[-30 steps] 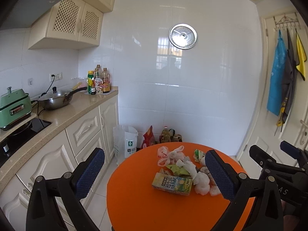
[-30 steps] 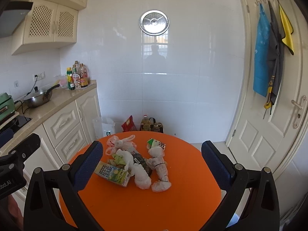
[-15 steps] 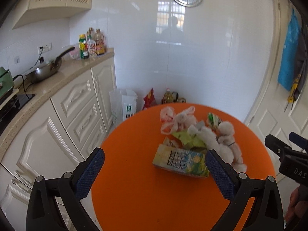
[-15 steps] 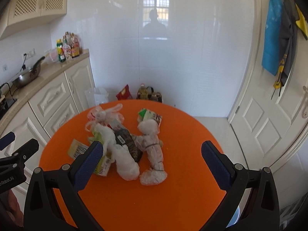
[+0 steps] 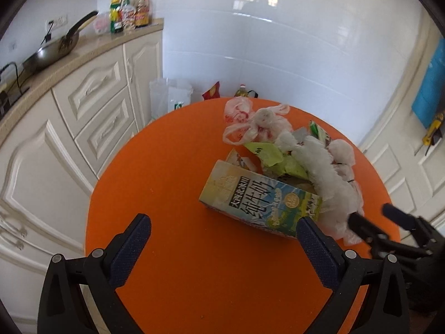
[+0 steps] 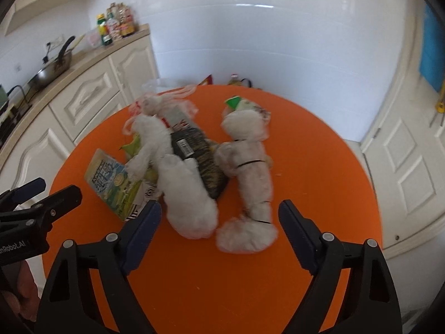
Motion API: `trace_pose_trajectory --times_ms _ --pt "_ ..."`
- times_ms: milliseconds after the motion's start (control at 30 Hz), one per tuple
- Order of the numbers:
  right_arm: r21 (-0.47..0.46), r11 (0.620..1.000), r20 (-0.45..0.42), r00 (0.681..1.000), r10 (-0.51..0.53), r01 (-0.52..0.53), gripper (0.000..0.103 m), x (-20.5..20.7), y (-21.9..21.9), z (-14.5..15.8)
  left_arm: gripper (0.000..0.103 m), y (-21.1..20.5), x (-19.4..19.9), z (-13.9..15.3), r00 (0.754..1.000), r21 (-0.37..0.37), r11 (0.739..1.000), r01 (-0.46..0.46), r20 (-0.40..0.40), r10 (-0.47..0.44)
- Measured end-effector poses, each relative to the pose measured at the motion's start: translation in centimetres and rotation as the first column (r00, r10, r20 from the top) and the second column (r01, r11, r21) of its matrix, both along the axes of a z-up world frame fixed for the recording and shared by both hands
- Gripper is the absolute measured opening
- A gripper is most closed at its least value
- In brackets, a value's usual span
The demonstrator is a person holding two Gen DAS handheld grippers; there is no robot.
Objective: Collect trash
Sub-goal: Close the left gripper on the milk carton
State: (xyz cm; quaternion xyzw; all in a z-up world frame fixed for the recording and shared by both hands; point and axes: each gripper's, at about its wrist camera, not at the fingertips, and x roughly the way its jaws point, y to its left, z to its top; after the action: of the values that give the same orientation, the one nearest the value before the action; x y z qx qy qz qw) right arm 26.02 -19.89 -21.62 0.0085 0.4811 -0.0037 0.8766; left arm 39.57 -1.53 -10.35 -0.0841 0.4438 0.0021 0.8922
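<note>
Your left gripper (image 5: 222, 239) and right gripper (image 6: 219, 220), fingers apart, face the trash pile (image 6: 183, 161) mid-table (image 6: 319, 153), milk carton (image 5: 258, 203) nearest the left edge.

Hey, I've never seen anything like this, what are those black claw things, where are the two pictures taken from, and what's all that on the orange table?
Each claw is a hand-held gripper a person carries, with a camera looking along its fingers. One picture is from the left hand-held gripper, the other from the right hand-held gripper. Both are open and hold nothing. On the round orange table lies trash: a milk carton, white plastic bags, a green wrapper and a dark packet.
</note>
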Motion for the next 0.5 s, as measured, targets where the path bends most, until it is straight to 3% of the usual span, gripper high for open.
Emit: trace_pose_trajectory --times_ms 100,200,500 --pt "0.011 0.998 -0.016 0.998 0.055 -0.055 0.075 1.4 0.9 -1.5 0.102 0.9 1.0 -0.6 1.000 -0.024 1.000 -0.015 -0.027 0.014" --pt "0.024 0.996 -0.057 0.995 0.082 -0.081 0.046 2.4 1.0 -3.3 0.102 1.4 1.6 -1.2 0.999 -0.040 0.999 -0.023 -0.045 0.021" --pt "0.151 0.988 -0.025 0.999 0.033 -0.029 0.045 0.3 -2.1 -2.2 0.102 1.2 4.6 -3.8 0.993 -0.111 0.992 -0.056 -0.105 0.044"
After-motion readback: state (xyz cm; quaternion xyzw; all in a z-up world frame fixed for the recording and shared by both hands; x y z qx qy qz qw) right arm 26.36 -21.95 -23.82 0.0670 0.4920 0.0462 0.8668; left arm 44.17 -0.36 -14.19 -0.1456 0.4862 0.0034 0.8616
